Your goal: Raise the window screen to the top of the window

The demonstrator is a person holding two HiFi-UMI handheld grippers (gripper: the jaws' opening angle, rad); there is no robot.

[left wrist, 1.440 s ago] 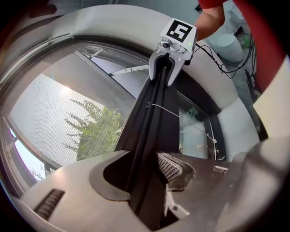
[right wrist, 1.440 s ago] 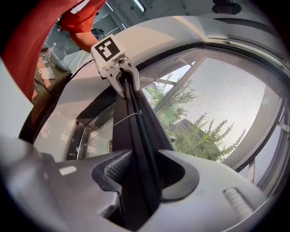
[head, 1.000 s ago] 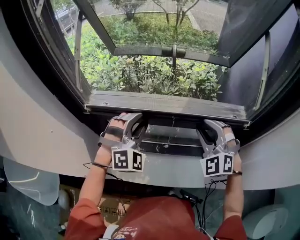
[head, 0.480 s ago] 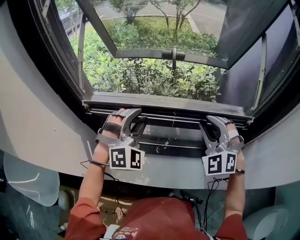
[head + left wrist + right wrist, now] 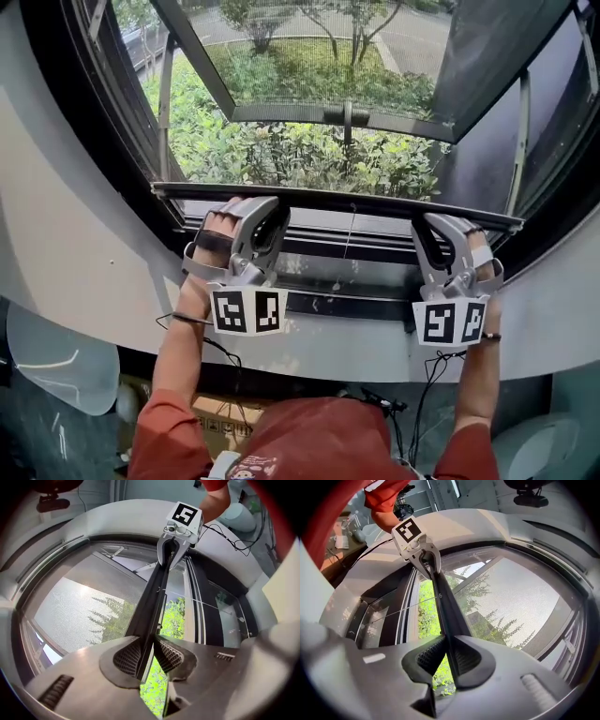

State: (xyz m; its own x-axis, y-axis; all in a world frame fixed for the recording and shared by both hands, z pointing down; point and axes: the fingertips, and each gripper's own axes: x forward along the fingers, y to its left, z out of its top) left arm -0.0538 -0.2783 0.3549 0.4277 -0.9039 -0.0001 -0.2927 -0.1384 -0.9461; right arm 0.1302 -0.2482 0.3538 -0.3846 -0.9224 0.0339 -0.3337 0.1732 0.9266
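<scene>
Outside the window green bushes (image 5: 309,155) fill the daylight, and a white wall (image 5: 75,244) curves round the opening. The window screen (image 5: 337,202) is low in this opening: its dark bottom bar lies level across the window, lifted off the lower window frame (image 5: 347,302), so an open gap shows between the two. In both gripper views the grey mesh stretches away from one side of the bar. A thin cord (image 5: 349,239) hangs from the middle of the bar down toward the frame.

The left gripper (image 5: 255,210) is at the left part of the bar and the right gripper (image 5: 441,227) at the right part, well apart from each other. Both point level at the bar, with their marker cubes toward the person.

In the left gripper view the bar runs between the jaws of the left gripper (image 5: 145,656). These jaws are closing; one pad lies against the bar, and at the other pad a narrow slit remains. In the right gripper view the bar also passes between the jaws of the right gripper (image 5: 447,656), which are closing too. The bar is against one pad, and green leaves show through the gap at the other pad.

Beyond the bar, an open window sash (image 5: 347,114) stands outward over the bushes. Below the bar, at the near edge, the red sleeves (image 5: 309,441) of the person are seen.
</scene>
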